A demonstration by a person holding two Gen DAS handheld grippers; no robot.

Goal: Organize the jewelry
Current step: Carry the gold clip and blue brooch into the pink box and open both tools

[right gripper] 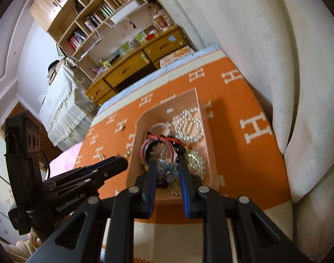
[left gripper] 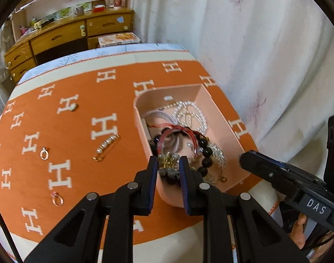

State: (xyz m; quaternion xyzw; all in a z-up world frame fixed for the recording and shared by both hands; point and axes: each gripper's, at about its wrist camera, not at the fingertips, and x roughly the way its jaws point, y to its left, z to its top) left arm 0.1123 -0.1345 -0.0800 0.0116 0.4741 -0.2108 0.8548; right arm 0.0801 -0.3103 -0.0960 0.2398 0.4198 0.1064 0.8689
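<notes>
- The flower brooch sits in the pink tray: light, fragile petals; grip its metal centre.
- Your left claw and right claw both bracket it, part-open; contact unclear.
- Pearl clip lies loose on the orange blanket.

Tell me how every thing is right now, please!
pink box, open, no lid on.
pearl necklace, coiled inside the box.
black bead bracelet, lying inside the box.
flower brooch, lying at the box's near end.
pearl clip, out on the blanket.
two rings, out on the blanket.
left hand-held gripper, open, hovering by the box.
right hand-held gripper, open, hovering over the box.
</notes>
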